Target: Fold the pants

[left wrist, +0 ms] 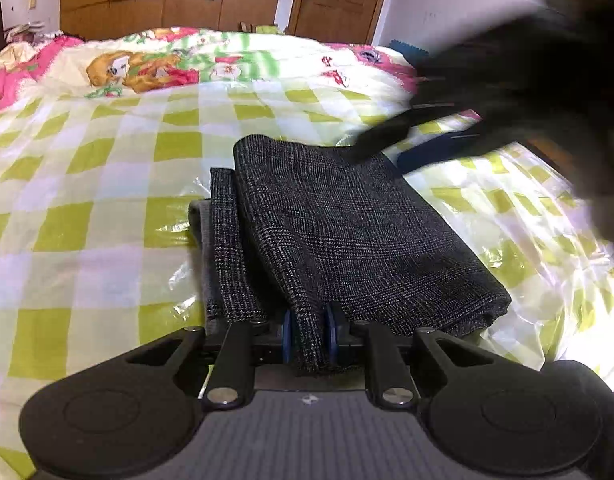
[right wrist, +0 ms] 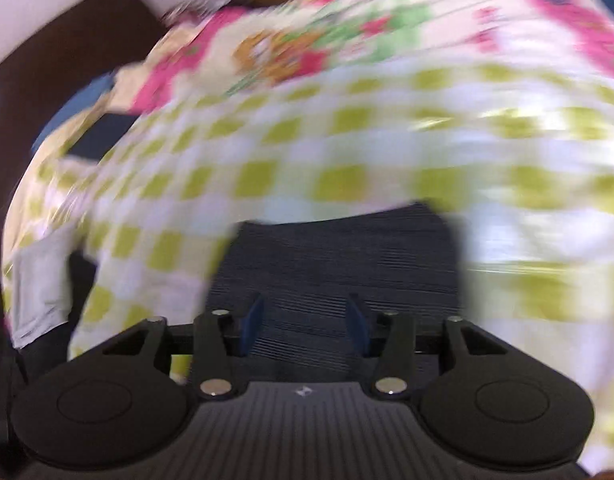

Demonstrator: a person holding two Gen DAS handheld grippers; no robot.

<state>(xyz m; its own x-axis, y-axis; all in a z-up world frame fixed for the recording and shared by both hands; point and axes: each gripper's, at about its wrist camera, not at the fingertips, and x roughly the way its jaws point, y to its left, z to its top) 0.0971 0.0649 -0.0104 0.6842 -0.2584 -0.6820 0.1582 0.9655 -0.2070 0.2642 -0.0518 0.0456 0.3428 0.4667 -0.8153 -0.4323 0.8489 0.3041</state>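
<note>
Sharply, the left wrist view is showing the pants, a dark grey speckled woven fabric folded into a thick rectangle, lying on the green-and-white checked glossy bedcover. The left gripper is pinching a fold at the near edge between blue pads. Blur is smearing the right wrist view; there the right gripper is hanging spread above the pants, nothing between its fingers.

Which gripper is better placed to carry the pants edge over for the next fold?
Probably left. The left gripper is shut on a fold of the pants. The right gripper is open above them, holding nothing.
</note>
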